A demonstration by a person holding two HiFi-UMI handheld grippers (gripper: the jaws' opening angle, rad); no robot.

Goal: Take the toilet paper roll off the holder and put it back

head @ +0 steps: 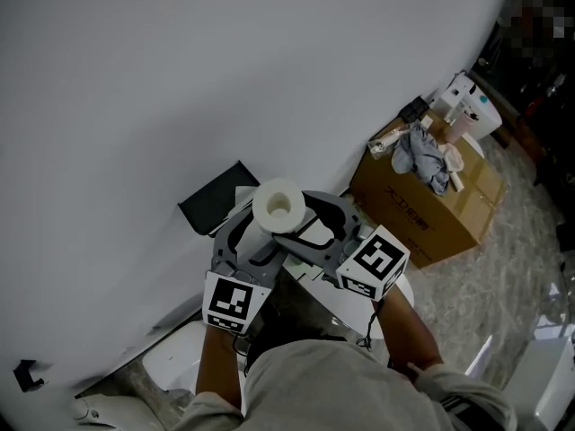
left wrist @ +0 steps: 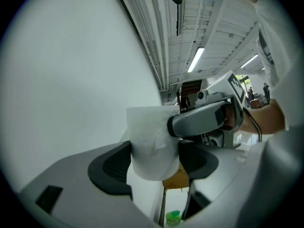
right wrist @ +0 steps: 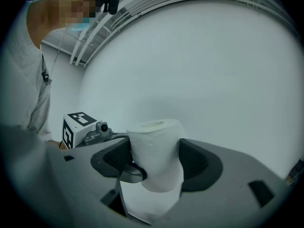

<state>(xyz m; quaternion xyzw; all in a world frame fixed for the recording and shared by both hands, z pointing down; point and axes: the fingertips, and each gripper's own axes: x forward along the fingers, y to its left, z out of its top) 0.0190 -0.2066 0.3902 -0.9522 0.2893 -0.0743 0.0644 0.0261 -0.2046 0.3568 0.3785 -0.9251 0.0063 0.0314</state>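
Toilet paper roll (head: 278, 205): white, upright, held close to a white wall (head: 180, 79). It is clamped by both the left hand-held gripper (left wrist: 154, 163) and the right hand-held gripper (right wrist: 156, 161), jaws wide. Its hollow core and a cardboard box (head: 431, 206) are seen only in the head view.

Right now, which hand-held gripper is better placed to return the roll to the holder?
Left, probably. The left hand-held gripper and the right hand-held gripper both clamp the toilet paper roll, but the left sits nearer the dark holder.
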